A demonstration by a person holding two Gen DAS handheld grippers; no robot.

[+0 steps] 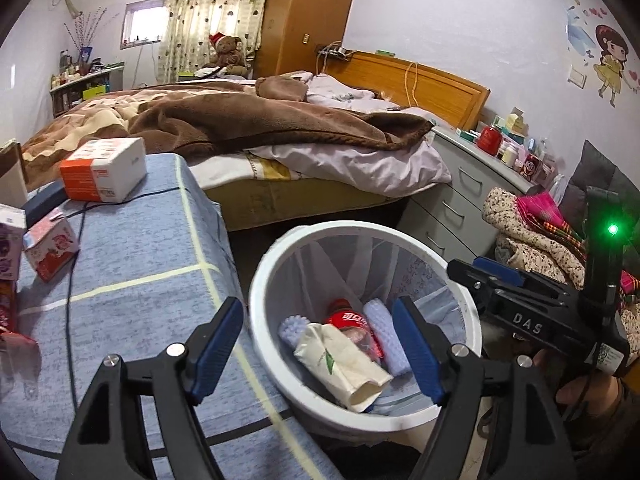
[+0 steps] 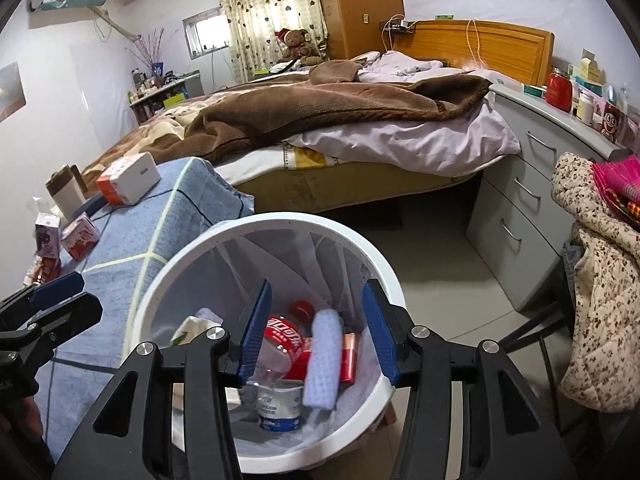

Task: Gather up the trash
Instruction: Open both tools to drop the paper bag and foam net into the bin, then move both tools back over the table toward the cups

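A white trash bin (image 1: 264, 280) (image 2: 168, 272) with a clear liner stands beside a blue-covered table. In it lie a cola bottle (image 1: 352, 320) (image 2: 286, 338), a crumpled paper wrapper (image 1: 340, 360), a lilac cloth roll (image 2: 324, 360) and a small white cup (image 2: 280, 404). My left gripper (image 1: 320, 348) is open and empty over the bin's near rim. My right gripper (image 2: 318, 328) is open and empty directly above the bin; it also shows in the left wrist view (image 1: 500, 276). Small pink cartons (image 1: 50, 246) (image 2: 80, 236) lie on the table.
The blue-covered table (image 1: 140, 248) also carries an orange-and-white box (image 1: 104, 170) and a dark cable. An unmade bed (image 1: 240, 120) lies behind it. A grey drawer unit (image 2: 520, 200) and a chair piled with clothes (image 2: 600, 280) stand to the right.
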